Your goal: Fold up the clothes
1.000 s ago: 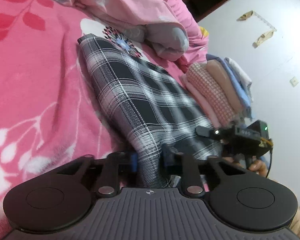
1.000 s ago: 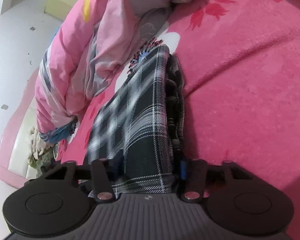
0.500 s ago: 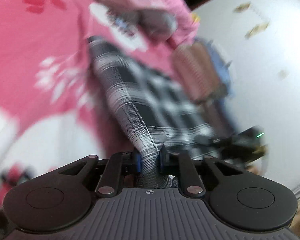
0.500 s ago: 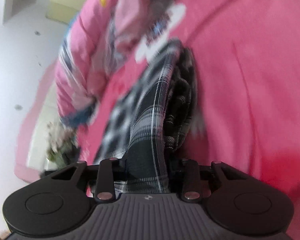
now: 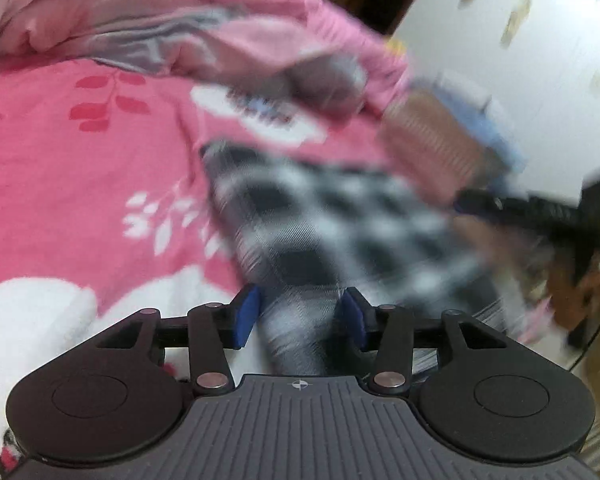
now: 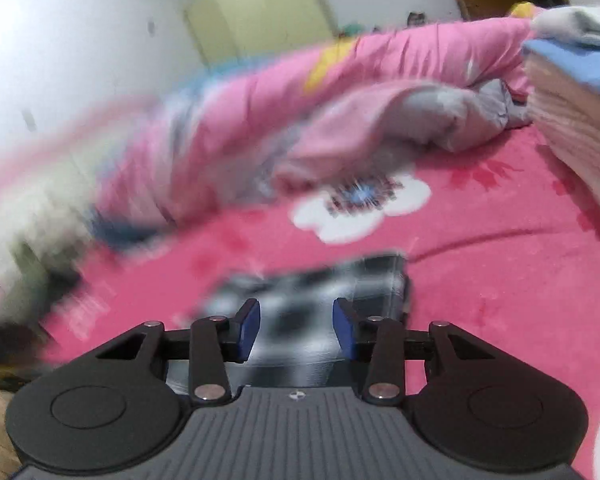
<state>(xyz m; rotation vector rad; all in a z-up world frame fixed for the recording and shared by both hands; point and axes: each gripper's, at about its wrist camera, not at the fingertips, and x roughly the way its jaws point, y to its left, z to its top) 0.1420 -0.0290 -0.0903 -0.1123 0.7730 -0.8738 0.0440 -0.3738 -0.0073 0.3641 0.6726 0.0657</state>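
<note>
A black-and-white plaid garment [image 5: 340, 216] lies folded on the pink bed cover [image 5: 60, 160]; motion blurs it. My left gripper [image 5: 300, 312] is open, its blue pads spread, with the near end of the plaid still lying between them. In the right wrist view the plaid garment [image 6: 340, 280] sits flat on the bed just past my right gripper [image 6: 296, 328], which is open with both blue pads bare. The right gripper [image 5: 540, 208] also shows as a dark blur at the right of the left wrist view, with a hand [image 5: 580, 296] under it.
A stack of folded clothes [image 5: 440, 148] stands at the bed's far right, also the stack [image 6: 572, 112] in the right wrist view. A crumpled pink and grey quilt [image 5: 180, 32] fills the back of the bed, and the quilt [image 6: 300, 92] runs along the white wall.
Both grippers carried the plaid garment down onto the bed and opened; the left fingers are wider apart than half a second ago. The right view has tilted up toward the wall.
</note>
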